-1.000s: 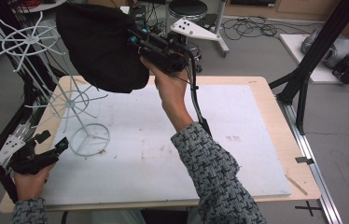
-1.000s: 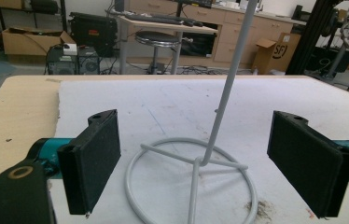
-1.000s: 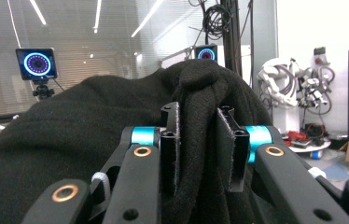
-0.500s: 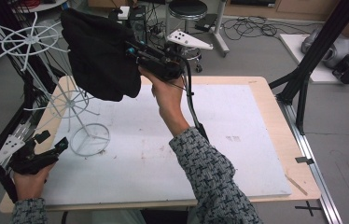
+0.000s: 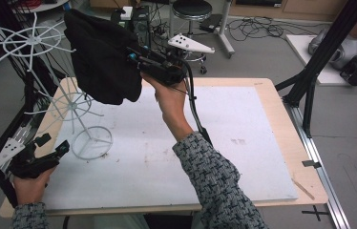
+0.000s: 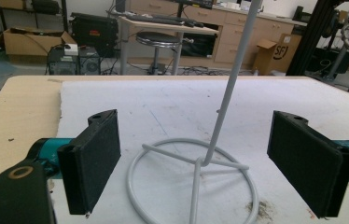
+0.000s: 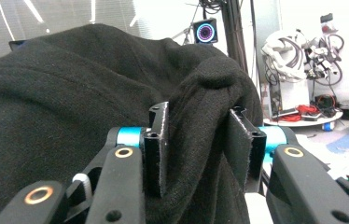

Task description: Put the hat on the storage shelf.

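High view: right gripper (image 5: 136, 59) raised at upper centre of frame, clamped on black cloth (image 5: 101, 57). Cloth bunched, hanging off the gripper in the air, above the far left part of the desk (image 5: 272, 95), partly in front of the white wire stand (image 5: 78, 119). Right hand (image 5: 169, 98) under the gripper body, patterned sleeve (image 5: 215, 181) running down to bottom centre. Black cable (image 5: 193, 102) trailing along the forearm.

Stand: ring base (image 5: 92, 142) resting on the white mat (image 5: 243, 157) at centre left, thin pole leaning up and left to spoked wheels at upper left of frame. Cannot tell whether cloth touches any wheel.

Left gripper (image 5: 55, 150) at lower left, low over the desk edge, held in left hand (image 5: 28, 186), released, jaws spread and pointing toward the ring base, just short of it.

Left gripper view: both black pads (image 6: 95, 163) wide apart at left and right of frame, nothing between them. Ring base (image 6: 196, 182) and pole (image 6: 231, 79) in the gap farther off, apart from the pads.

Right gripper view: fold of cloth (image 7: 200, 140) pinched between the two jaws at centre frame, rest of the fabric bulging across left and top.
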### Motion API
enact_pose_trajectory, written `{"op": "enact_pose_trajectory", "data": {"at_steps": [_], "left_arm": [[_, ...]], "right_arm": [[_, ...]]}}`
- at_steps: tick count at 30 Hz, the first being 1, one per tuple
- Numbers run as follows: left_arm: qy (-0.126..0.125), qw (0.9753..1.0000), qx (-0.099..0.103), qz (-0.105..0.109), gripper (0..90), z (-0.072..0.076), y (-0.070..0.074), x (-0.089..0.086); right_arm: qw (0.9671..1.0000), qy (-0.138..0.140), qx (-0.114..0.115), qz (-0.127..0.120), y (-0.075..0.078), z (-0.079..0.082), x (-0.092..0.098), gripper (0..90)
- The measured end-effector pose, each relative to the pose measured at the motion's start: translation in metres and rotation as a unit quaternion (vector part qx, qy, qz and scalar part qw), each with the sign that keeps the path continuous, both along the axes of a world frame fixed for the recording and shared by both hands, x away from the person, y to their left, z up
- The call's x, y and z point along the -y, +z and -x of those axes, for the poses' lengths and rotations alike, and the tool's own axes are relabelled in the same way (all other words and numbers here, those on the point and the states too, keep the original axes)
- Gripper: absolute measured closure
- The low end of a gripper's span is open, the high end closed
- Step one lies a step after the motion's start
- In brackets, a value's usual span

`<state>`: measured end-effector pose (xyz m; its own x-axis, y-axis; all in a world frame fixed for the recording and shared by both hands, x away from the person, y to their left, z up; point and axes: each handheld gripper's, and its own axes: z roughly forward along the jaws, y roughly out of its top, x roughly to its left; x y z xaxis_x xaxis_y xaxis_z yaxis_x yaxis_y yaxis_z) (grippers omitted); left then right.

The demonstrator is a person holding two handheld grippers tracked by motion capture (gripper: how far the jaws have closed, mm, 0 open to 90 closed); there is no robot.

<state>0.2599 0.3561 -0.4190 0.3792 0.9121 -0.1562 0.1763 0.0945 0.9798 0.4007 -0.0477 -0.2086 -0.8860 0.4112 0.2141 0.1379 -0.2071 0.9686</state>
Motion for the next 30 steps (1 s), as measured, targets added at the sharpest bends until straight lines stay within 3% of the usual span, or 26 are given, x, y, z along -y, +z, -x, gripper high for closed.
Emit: {"op": "enact_pose_trajectory", "data": {"at_steps": [9, 21, 30], "left_arm": [[-0.002, 1.0000, -0.001, -0.001, 17.4, 0.000, 0.000, 0.001], [-0.002, 1.0000, 0.000, 0.000, 17.4, 0.000, 0.000, 0.001], [-0.003, 1.0000, -0.001, -0.003, 17.4, -0.001, 0.000, 0.002]], "right_arm": [[0.9998, -0.013, -0.016, -0.004, -0.008, -0.004, 0.005, 50.3], [0.9986, -0.052, 0.007, 0.005, -0.004, 0.002, 0.021, 43.5], [0.9964, -0.084, 0.010, -0.001, -0.006, 0.003, 0.049, 42.1]]}}
